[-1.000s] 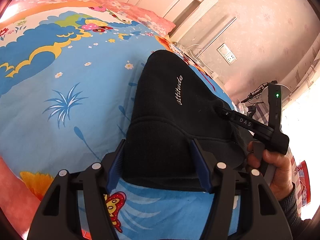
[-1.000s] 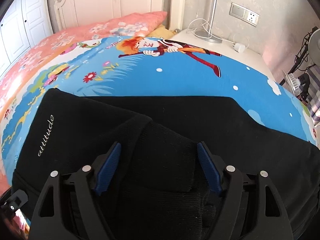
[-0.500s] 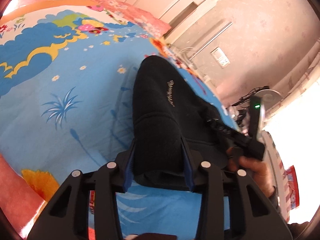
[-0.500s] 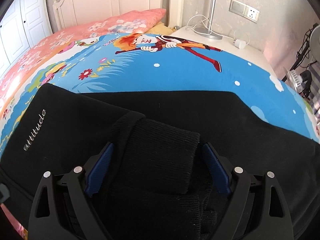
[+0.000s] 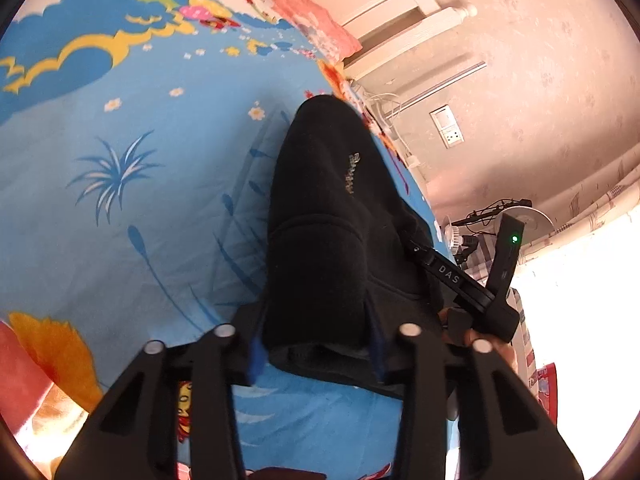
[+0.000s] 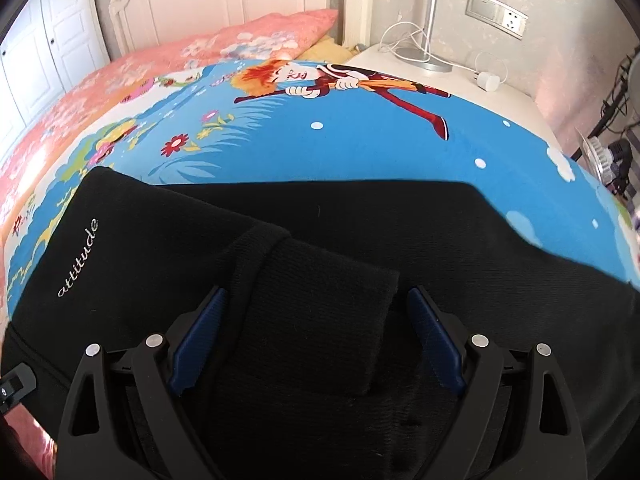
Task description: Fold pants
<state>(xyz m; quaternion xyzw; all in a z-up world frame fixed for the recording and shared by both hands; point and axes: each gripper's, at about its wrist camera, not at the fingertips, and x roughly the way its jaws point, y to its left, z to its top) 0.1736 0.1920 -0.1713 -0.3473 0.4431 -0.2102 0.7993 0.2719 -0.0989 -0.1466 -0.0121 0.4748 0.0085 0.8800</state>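
While the left gripper is closing on a bunched edge of the soft, limp black fleece pants lying on the blue cartoon bedsheet ahead, the right gripper is spread around their thicker ribbed cuff, probably the firmer hold.

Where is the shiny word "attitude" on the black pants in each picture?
Left wrist view: the word "attitude" is blurred, just right of the middle, up the pants from the left tool, whose jaws are closing on the fabric.
Right wrist view: the word sits at the left, left of the right tool.
Shared landmark: the wall socket.
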